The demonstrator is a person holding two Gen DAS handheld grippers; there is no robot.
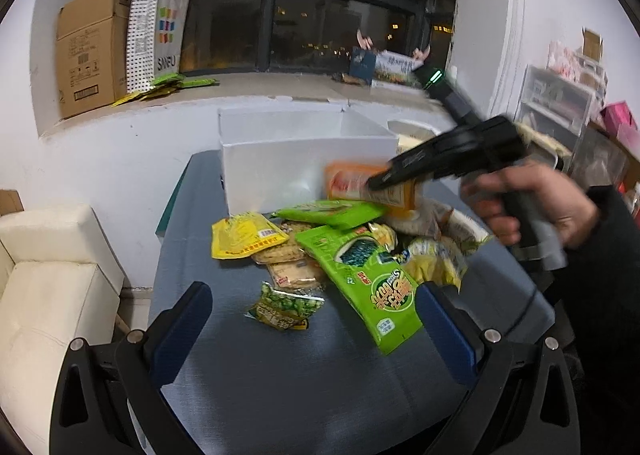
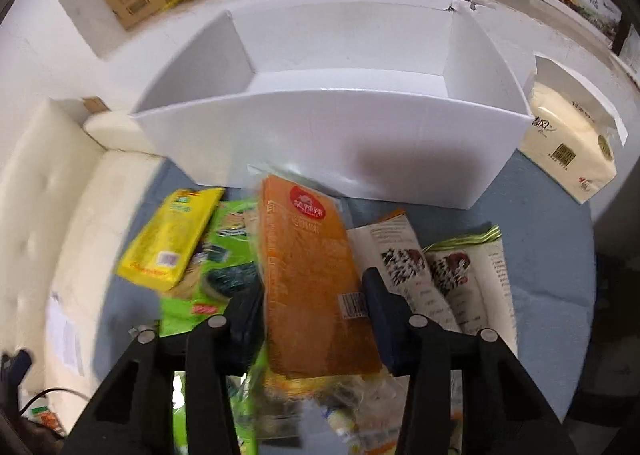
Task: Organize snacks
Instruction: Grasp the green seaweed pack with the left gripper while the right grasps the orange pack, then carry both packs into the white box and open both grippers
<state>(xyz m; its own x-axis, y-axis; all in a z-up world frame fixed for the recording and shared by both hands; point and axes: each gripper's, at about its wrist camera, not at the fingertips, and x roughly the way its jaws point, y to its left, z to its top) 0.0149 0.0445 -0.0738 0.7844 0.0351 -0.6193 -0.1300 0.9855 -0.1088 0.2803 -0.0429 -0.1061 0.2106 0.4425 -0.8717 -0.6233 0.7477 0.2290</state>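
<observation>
Blue-grey tabletop (image 1: 256, 387) runs from the near edge to a white wall, with a cream sofa (image 1: 48, 287) just off its left edge and a dark window above a ledge carrying a cardboard box (image 1: 90, 51) and a SANFU paper bag (image 1: 170, 31). At the table's far end stands a white open-topped box (image 2: 340, 131), its interior bare and its front wall facing the snack pile; a tissue pack (image 2: 568, 151) sits just beside its right end. The near part of the table in front of the left gripper (image 1: 316, 329) is bare, and that gripper hangs over it with its jaws wide apart and nothing between them. The pile lies mid-table: a yellow packet (image 1: 244, 235) at its left, a small green-pea packet (image 1: 284, 307) nearest, a long green seaweed packet (image 1: 372, 283) reaching toward the right finger, pale cracker packets beneath. The right gripper (image 2: 316, 307), held in a hand (image 1: 532, 207), is clamped on an orange snack packet (image 2: 308, 275), a flat oblong with a red round logo and a barcode near the fingers, raised above the pile just short of the white box's front wall. Two white-and-green packets (image 2: 452, 267) lie to its right.
</observation>
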